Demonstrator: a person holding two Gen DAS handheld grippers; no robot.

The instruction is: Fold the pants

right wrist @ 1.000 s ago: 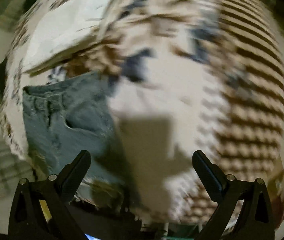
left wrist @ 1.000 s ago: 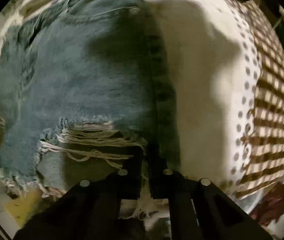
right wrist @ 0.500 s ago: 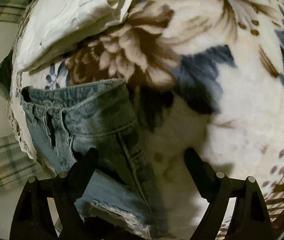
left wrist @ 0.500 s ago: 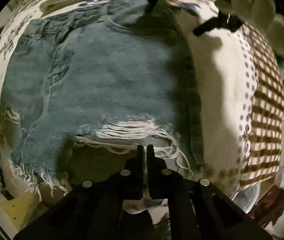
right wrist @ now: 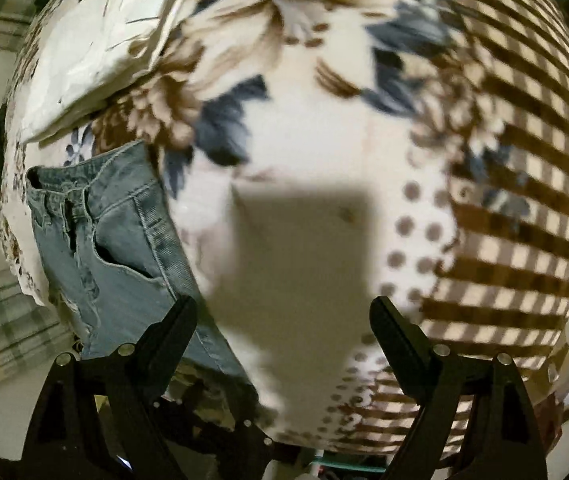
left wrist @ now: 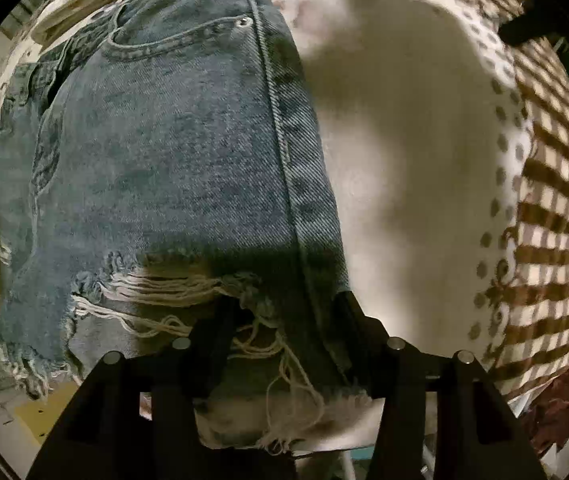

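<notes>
The jeans lay flat on the blanket, ready for folding. The left gripper stood spread over their frayed hem, grasping nothing; the right gripper hovered parted beside the jeans.

Frayed denim shorts on fleecy blanket.

Both wrist cams close above shorts
</notes>
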